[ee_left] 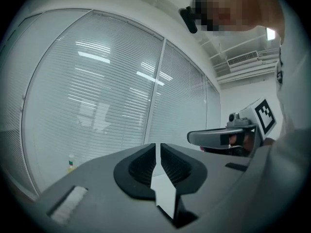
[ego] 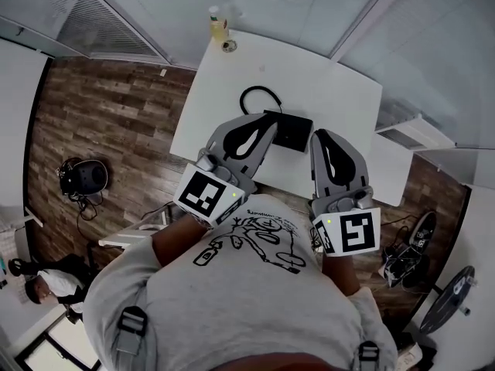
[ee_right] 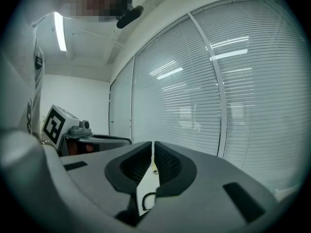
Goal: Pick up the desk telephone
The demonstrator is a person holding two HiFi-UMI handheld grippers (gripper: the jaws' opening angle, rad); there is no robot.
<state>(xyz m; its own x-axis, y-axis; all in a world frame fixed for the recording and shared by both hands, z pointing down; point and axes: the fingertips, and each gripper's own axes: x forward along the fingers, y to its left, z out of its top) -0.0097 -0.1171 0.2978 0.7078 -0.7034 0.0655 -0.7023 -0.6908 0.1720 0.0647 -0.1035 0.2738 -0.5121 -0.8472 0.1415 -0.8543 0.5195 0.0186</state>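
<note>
**First:** Desk telephone (ego: 290, 130), where is it?

**Second:** Centre of the head view. It is a flat black slab lying on the white table (ego: 340, 91). Its dark cord (ego: 255, 93) curls in a loop just above it in the frame. The left gripper (ego: 261, 127) overlaps its left edge in the picture, and I cannot tell whether they touch. The right gripper (ego: 322, 137) sits just to its right.

**First:** Is either gripper holding anything?

**Second:** No. In each gripper's own view the ribbed black pads meet in a thin seam with nothing between them. The shells around them are smooth grey plastic.

**First:** How would the phone handle?

**Second:** I'd judge it rigid, of middling weight, with hard and fairly slick plastic. I cannot make out a handset, but a loose one could slide off if the phone is tilted. The cord will trail and tug. The two side edges of the base look the safest hold, one gripper on each, kept level.

**First:** What else is there?

**Second:** A small yellowish bottle (ego: 219, 26) stands at the table's edge, upper centre. Wood-plank floor (ego: 108, 114) fills the left.
</note>
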